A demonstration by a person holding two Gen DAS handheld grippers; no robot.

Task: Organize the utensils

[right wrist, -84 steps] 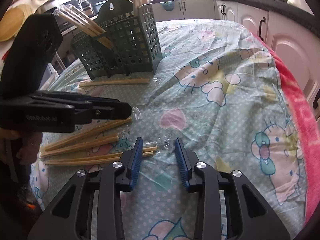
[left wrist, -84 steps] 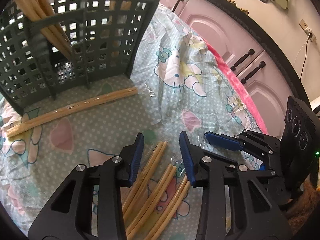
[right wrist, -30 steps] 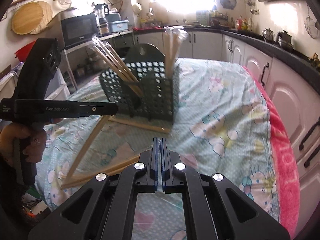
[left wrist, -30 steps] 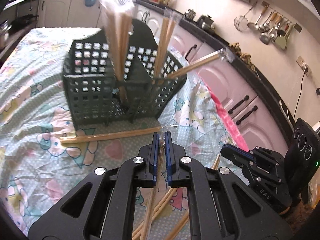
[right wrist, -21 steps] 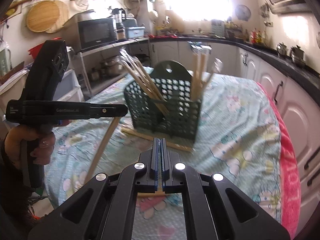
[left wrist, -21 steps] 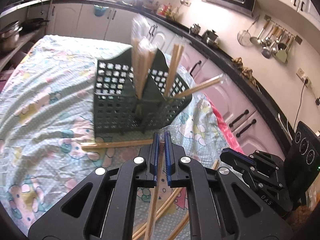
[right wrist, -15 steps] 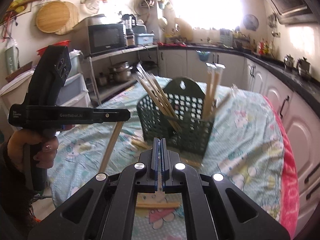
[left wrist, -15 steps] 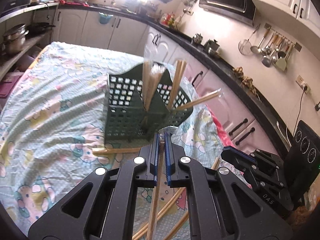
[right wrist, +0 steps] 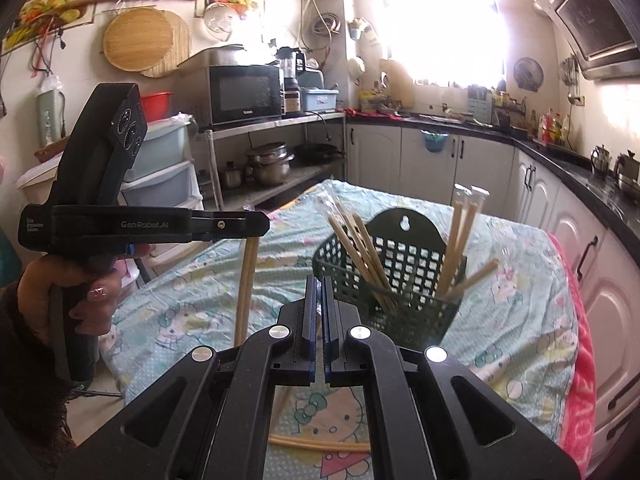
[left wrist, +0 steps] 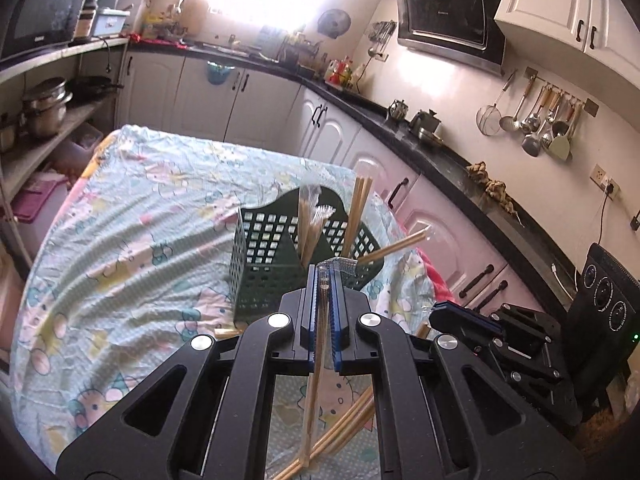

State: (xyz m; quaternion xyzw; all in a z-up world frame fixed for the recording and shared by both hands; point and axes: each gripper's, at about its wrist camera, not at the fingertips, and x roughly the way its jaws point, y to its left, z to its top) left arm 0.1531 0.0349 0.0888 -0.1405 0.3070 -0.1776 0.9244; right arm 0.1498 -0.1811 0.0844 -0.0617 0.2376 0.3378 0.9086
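Note:
A dark green perforated utensil basket (left wrist: 280,264) (right wrist: 404,276) stands on the table and holds several wrapped chopstick pairs (left wrist: 358,212) (right wrist: 460,240). My left gripper (left wrist: 324,280) is shut on a wrapped chopstick pair (left wrist: 316,384) that hangs down from it, raised above the table short of the basket; it also shows in the right wrist view (right wrist: 246,284). My right gripper (right wrist: 319,284) is shut on another wrapped chopstick pair (right wrist: 286,404), which hangs below it. More chopstick pairs (left wrist: 352,416) (right wrist: 316,444) lie on the cloth.
The table wears a Hello Kitty cloth (left wrist: 132,240) with a pink towel (right wrist: 580,380) along its right edge. Kitchen cabinets (left wrist: 440,216) and a black counter run close on the right. Shelves with pots (right wrist: 272,164) stand at the far left.
Both grippers closed on chopstick pairs on the cloth and have lifted them well above the table. The basket now looks smaller and lower in both views.

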